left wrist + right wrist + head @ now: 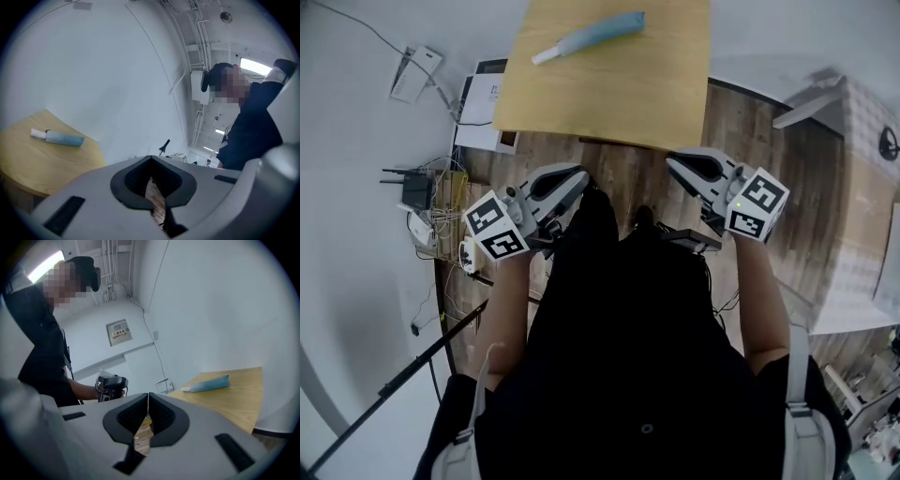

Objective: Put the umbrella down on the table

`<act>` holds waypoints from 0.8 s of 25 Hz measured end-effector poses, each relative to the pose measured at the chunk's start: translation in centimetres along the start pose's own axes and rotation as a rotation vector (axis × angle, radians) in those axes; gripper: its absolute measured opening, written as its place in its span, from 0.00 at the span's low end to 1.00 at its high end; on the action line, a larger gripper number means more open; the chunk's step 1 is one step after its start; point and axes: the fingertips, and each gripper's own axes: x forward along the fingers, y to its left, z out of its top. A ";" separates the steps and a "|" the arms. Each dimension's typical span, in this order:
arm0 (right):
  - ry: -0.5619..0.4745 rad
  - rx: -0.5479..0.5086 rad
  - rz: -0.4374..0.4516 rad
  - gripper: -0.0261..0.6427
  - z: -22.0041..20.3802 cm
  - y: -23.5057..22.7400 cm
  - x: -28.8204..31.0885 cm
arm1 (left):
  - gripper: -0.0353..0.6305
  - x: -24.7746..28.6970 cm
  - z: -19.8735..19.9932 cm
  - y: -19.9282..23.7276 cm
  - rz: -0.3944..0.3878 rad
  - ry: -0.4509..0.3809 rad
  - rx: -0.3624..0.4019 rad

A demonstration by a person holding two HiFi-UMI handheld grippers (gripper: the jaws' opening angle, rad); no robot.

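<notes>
The folded light-blue umbrella (591, 36) with a white handle lies on the wooden table (609, 94), at its far side. It also shows on the tabletop in the left gripper view as the umbrella (58, 137) and in the right gripper view as the umbrella (206, 384). My left gripper (581, 180) and right gripper (671, 162) hang near my body, short of the table's near edge and well apart from the umbrella. Both are shut with nothing between the jaws: left gripper (151, 159), right gripper (148, 397).
A router and tangled cables (422, 192) sit on the floor at left, beside a white box (483, 112) by the table's corner. A black tripod leg (412, 366) crosses lower left. White furniture (862, 187) stands at right. Wood flooring lies between me and the table.
</notes>
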 end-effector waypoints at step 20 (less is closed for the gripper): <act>-0.004 -0.013 -0.043 0.07 -5.1 16.6 0.5 | 0.07 -10.5 -4.4 -12.2 -0.152 -0.020 0.022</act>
